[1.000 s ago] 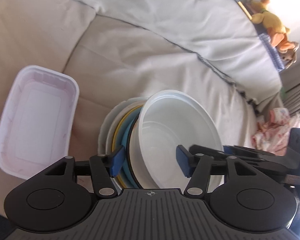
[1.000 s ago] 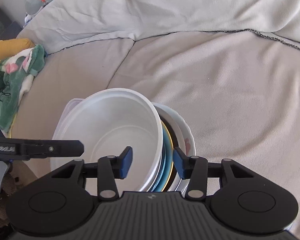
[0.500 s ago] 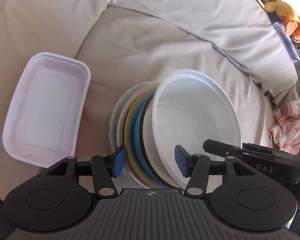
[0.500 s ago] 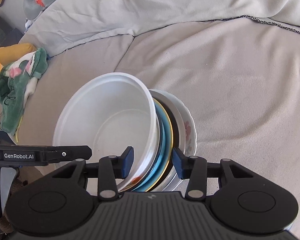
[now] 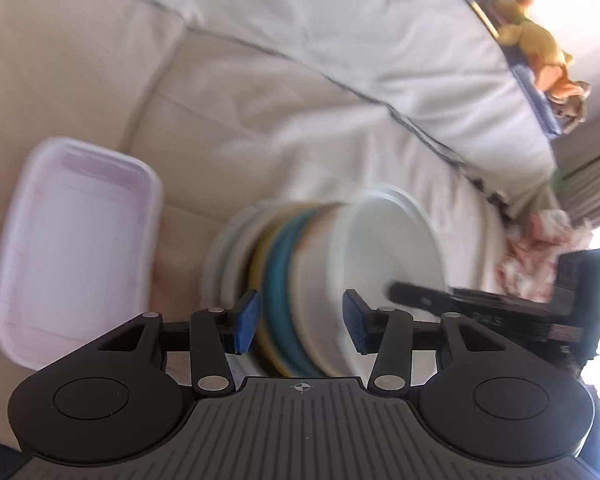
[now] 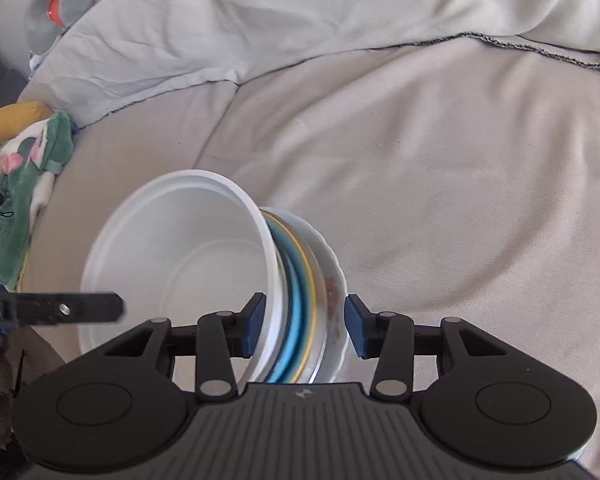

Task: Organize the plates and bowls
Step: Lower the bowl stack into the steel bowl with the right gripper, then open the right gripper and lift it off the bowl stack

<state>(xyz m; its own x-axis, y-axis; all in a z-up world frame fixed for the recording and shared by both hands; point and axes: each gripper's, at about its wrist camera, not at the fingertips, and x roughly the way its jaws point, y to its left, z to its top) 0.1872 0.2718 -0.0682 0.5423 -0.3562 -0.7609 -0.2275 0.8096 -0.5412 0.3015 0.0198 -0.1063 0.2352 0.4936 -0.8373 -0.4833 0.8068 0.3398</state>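
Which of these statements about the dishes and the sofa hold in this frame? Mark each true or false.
1. The white bowl lies tipped on its side at one end of the stack. True.
2. A blue plate is in that stack. True.
3. The rectangular tray holds plates. False: nothing lies in it.
4. The plush toy lies on the seat against the stack. False: it sits up on the sofa's back, far from it.
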